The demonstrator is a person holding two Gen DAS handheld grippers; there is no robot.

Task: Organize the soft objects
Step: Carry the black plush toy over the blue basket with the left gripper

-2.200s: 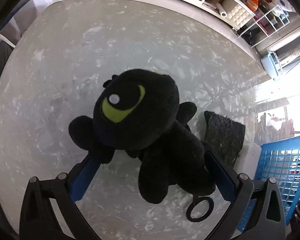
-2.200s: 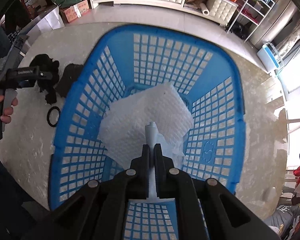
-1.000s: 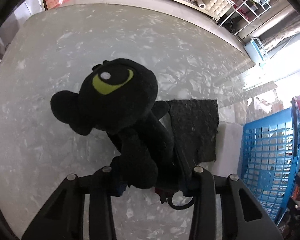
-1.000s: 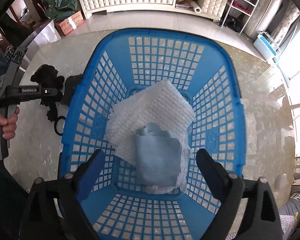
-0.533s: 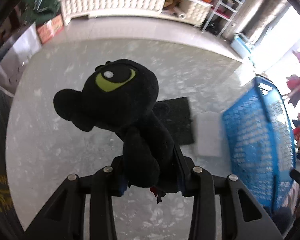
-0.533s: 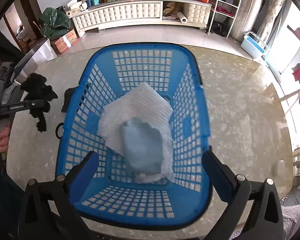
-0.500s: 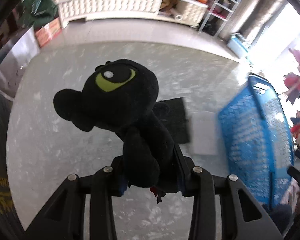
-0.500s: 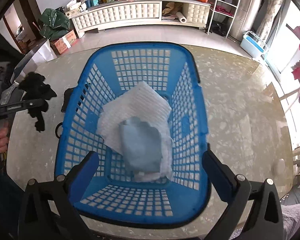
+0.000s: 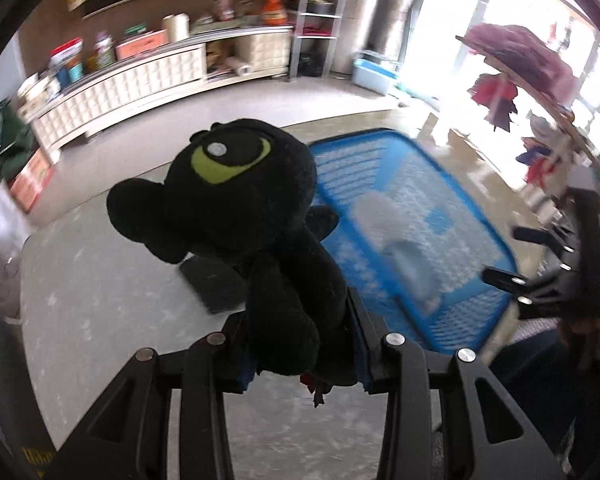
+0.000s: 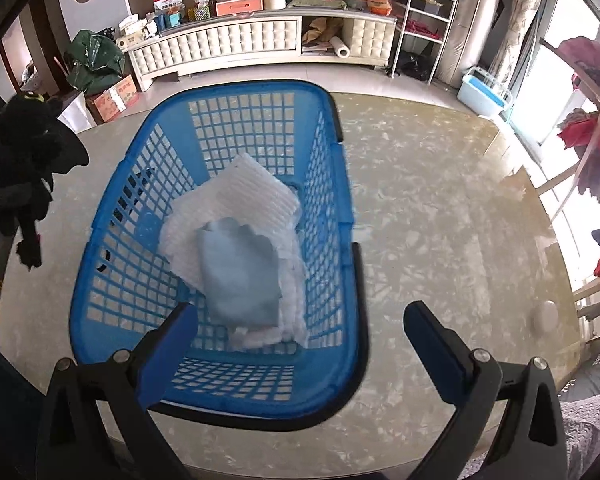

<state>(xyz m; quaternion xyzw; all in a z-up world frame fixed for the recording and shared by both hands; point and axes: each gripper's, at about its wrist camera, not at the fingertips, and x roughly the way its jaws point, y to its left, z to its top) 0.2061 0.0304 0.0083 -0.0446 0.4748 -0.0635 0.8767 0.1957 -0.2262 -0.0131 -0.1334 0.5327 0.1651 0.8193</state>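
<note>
The left hand-held gripper is clamped on the body of the black plush toy, held up above the counter, its green eye facing up. The right hand-held gripper hangs with jaws wide apart over the blue basket's near rim. Inside lie white foam wrap and a folded blue cloth. A dark pad lies on the marble-patterned counter beside the basket.

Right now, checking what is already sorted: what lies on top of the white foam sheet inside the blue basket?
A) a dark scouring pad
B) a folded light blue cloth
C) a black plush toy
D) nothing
B: the light blue cloth rests on the white foam sheet in the blue basket; the black plush toy is clamped in the left gripper.
</note>
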